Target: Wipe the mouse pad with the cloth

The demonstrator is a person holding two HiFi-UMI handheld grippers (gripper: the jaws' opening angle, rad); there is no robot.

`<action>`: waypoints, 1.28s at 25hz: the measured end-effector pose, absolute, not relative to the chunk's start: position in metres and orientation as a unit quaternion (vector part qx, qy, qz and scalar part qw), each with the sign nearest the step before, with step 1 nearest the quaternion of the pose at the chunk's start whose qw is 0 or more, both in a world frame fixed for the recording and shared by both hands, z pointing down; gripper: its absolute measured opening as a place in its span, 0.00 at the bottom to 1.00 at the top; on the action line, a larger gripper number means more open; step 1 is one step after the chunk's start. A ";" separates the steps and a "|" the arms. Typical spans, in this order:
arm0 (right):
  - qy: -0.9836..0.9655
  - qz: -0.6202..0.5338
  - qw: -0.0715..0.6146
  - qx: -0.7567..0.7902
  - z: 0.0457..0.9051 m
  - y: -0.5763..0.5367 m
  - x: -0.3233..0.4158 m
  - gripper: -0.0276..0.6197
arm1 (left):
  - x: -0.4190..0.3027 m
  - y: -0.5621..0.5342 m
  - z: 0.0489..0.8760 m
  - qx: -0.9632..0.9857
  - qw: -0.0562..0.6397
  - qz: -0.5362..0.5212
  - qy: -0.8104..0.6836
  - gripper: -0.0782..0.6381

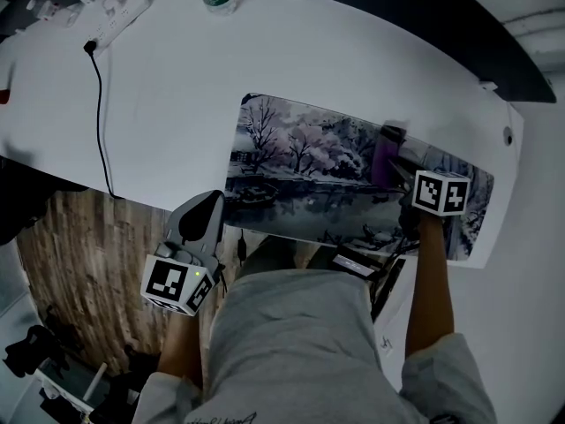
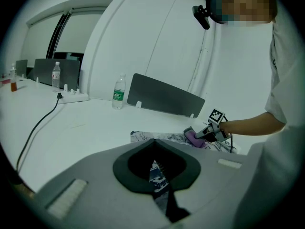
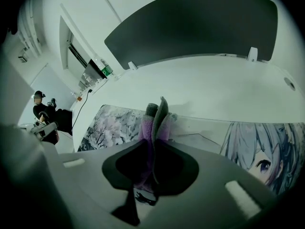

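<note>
Mouse pad (image 1: 300,175) under cloth (image 1: 387,155), on white desk (image 1: 177,87)

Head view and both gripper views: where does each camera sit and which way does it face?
Head view: on the person's head, looking down at the mouse pad; shows both forearms, left gripper, right gripper.
Left gripper view: on the left gripper, facing across the table toward the right gripper; shows its shut jaws, the right forearm.
Right gripper view: on the right gripper, facing along the mouse pad toward the divider panel; shows its jaws shut on the cloth.
Shared: all three see mouse pad and cloth.
</note>
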State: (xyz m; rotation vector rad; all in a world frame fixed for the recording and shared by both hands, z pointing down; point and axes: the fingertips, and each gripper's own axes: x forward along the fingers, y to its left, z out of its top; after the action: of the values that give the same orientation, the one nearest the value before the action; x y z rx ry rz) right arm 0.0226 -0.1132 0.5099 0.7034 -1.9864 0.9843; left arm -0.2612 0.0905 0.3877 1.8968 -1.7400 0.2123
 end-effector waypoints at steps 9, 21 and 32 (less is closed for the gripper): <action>-0.793 0.383 0.397 0.260 0.511 -0.101 -0.028 0.14 | -0.287 0.101 0.395 0.703 0.281 0.074 -0.649 0.14; -0.804 0.386 0.395 0.221 0.510 -0.084 -0.096 0.14 | -0.309 0.113 0.401 0.697 0.289 0.064 -0.653 0.14; -0.817 0.371 0.403 0.179 0.508 -0.064 -0.164 0.14 | -0.323 0.121 0.409 0.694 0.294 0.053 -0.656 0.14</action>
State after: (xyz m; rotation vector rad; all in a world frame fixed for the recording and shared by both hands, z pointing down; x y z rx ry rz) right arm -0.1644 -0.0644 0.5083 0.4512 -2.0651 0.9365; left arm -0.3231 0.1209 0.4092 1.8468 -1.7455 0.1400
